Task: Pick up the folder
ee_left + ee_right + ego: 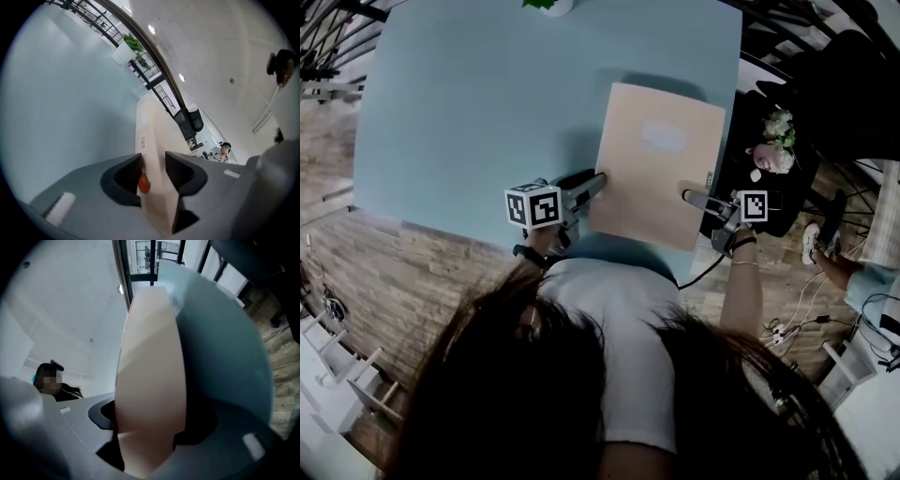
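Note:
A beige folder (661,164) with a pale label lies over the right half of the light blue table (487,94); a shadow shows along its far and near edges. My left gripper (591,183) is at the folder's left edge. In the left gripper view the folder (154,136) stands edge-on between the jaws and my left gripper (152,173) is shut on it. My right gripper (698,199) is at the folder's right edge near the front corner. In the right gripper view the bowed folder (150,357) fills the gap of my right gripper (150,427), whose jaws stand wide, and it hides the pads.
A white pot with a green plant (546,6) stands at the table's far edge. Right of the table is a dark seat with a bunch of flowers (776,141), cables on the floor and a person's shoe (812,242). A person (51,378) sits in the background.

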`<state>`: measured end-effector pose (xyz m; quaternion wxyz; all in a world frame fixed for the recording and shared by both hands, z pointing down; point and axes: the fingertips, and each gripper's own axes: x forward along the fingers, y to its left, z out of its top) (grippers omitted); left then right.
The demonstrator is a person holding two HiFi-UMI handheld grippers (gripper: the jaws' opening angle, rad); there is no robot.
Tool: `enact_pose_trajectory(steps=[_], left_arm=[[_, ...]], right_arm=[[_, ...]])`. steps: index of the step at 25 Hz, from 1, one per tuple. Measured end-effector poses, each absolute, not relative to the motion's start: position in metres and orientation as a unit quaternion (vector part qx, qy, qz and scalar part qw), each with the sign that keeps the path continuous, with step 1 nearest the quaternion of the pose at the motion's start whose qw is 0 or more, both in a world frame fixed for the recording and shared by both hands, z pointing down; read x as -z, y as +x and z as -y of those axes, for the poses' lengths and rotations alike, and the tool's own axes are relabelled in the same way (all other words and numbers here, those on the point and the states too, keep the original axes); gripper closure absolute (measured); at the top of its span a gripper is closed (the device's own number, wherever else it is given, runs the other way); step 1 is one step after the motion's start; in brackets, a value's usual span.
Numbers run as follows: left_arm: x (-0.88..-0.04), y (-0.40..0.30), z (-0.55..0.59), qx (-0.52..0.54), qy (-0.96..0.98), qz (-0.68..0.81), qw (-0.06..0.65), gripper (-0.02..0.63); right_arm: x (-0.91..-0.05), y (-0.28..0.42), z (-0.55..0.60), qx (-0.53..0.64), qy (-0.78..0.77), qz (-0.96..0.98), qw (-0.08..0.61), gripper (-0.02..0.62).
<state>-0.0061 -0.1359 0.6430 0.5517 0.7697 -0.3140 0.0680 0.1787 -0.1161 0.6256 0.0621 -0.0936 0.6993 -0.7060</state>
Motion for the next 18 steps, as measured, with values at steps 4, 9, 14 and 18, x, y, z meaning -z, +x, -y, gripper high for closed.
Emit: enact_pose_trajectory(steps=[4,9,14,18], left_arm=[[-0.642,-0.008,0.136,-0.066,0.767,0.319,0.553,0.397],[-0.642,-0.009,0.135,-0.054,0.766,0.317,0.556,0.396],[-0.642,-0.010,0.137,-0.048,0.764,0.321,0.557,0.394],[-0.639,-0.009,0.138,-0.040,0.764,0.319,0.560,0.393]], right_arm=[[-0.624,0.156,0.121,0.703,-0.085,-0.705,0.044,0.305],[-0.622,0.154,0.119,0.702,-0.083,-0.706,0.048,0.305],[-0.627,0.157,0.118,0.699,-0.097,-0.707,0.043,0.305],[-0.624,0.155,0.117,0.691,-0.098,-0.715,0.048,0.305]])
